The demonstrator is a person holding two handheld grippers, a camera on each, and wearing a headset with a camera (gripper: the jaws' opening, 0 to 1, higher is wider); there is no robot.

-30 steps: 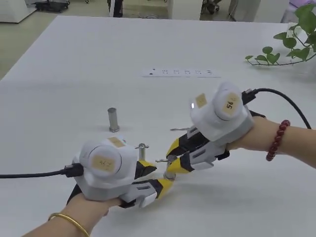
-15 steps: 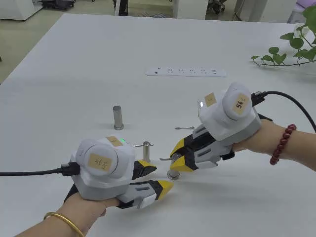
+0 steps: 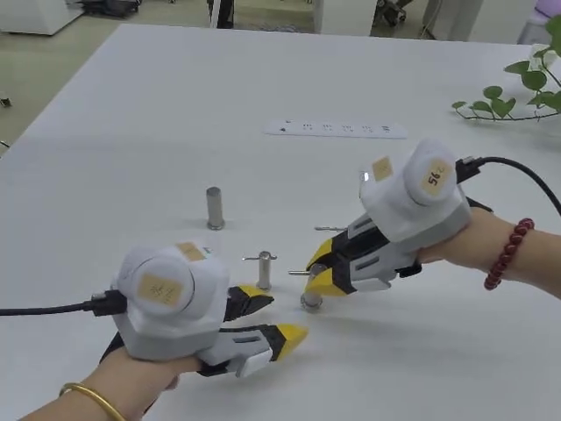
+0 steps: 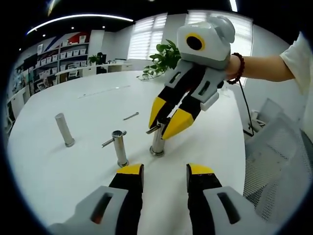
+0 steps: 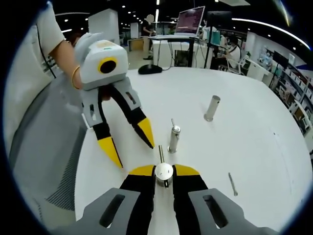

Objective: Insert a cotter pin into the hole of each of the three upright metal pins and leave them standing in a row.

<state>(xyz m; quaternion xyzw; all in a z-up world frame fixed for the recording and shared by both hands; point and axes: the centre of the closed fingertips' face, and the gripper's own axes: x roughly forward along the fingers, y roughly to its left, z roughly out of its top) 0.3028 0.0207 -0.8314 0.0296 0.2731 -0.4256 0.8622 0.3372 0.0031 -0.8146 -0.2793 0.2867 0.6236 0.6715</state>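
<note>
Three metal pins stand upright on the white table [image 3: 131, 105]. The far pin [image 3: 214, 208] [image 4: 63, 129] [image 5: 212, 108] is bare. A cotter pin crosses the middle pin [image 3: 263, 268] [image 4: 119, 147] [image 5: 173, 139] near its top. My right gripper [image 3: 317, 267] [image 4: 164, 125] [image 5: 164, 171] is at the top of the near pin [image 3: 311, 299] [image 4: 157, 143] [image 5: 163, 172], shut on a cotter pin [image 5: 160, 152] [image 4: 152, 130] that pokes out of that pin's far side. My left gripper [image 3: 276, 317] [image 4: 165, 171] [image 5: 131, 144] hangs open and holds nothing, a little short of the near pin.
A loose cotter pin [image 3: 329, 229] [image 4: 130, 116] [image 5: 232, 183] lies on the table behind the right gripper. A white power strip [image 3: 336, 130] lies farther back. A plant [image 3: 517, 96] reaches in at the far right edge. Cables trail from both grippers.
My left gripper has drawn back from the near pin toward the person, jaws still open. My right gripper stays at the near pin's top with the cotter pin. The head camera has shifted.
</note>
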